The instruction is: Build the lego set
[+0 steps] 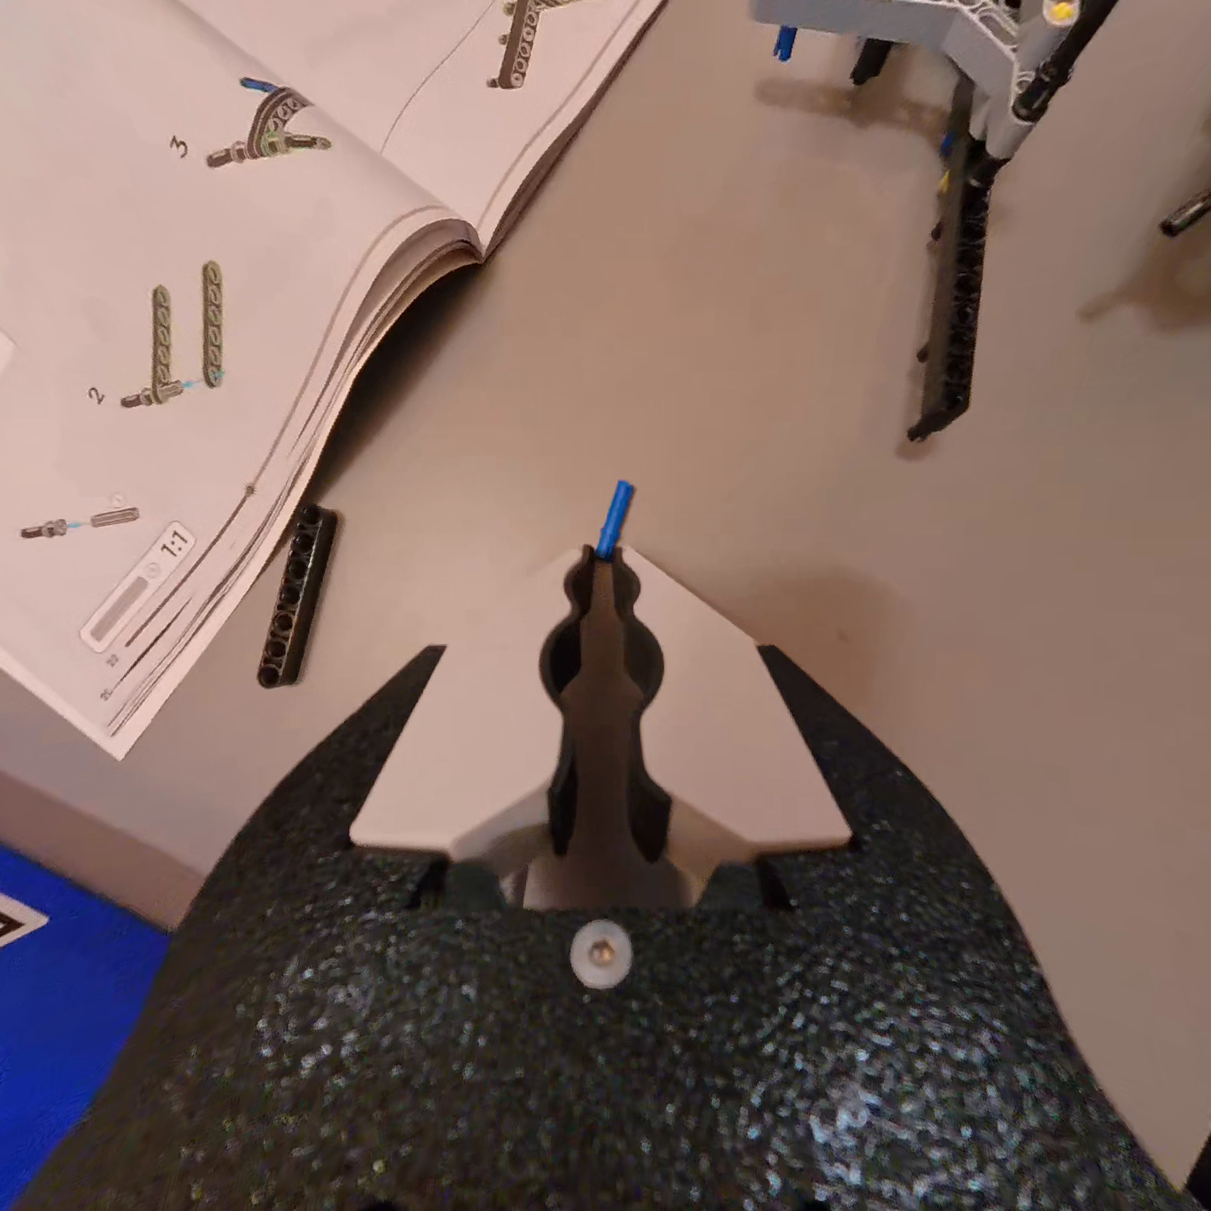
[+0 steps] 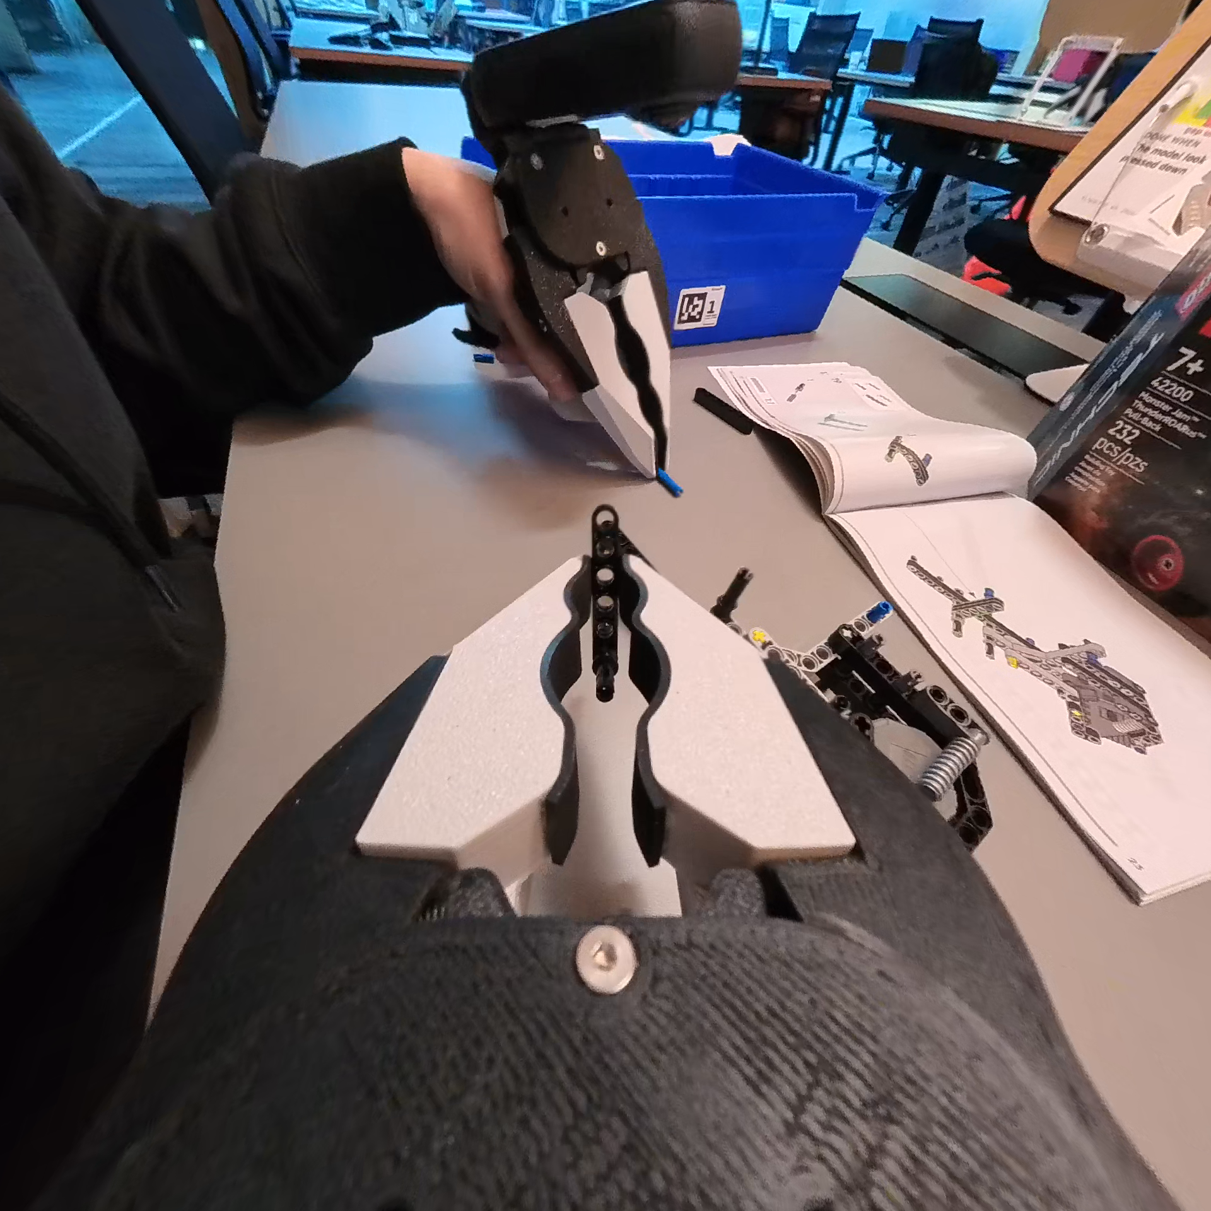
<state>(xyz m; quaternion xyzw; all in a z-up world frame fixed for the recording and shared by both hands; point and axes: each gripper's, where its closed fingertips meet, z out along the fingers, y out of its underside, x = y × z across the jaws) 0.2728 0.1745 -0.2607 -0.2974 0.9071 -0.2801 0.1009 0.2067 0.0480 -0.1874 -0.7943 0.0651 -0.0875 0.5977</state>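
My left gripper (image 1: 606,557) is shut on a small blue pin (image 1: 615,519) that sticks out past its tips; the pin also shows in the right wrist view (image 2: 670,483). My right gripper (image 2: 606,567) is shut on a black beam with holes (image 2: 604,590), held upright above the grey table (image 2: 393,524). The left gripper (image 2: 655,468) hangs tips-down just beyond the beam's top, a short gap apart. The partly built grey and black model (image 2: 878,688) lies on the table to the right, also at the top right of the left wrist view (image 1: 963,216).
An open instruction booklet (image 1: 196,295) lies on the table, shown too in the right wrist view (image 2: 983,590). A loose black beam (image 1: 298,596) lies by its edge. A blue bin (image 2: 740,229) stands at the back. The set's box (image 2: 1140,459) stands at the right. Some 15 centimetres of space lies between my two pairs of fingers.
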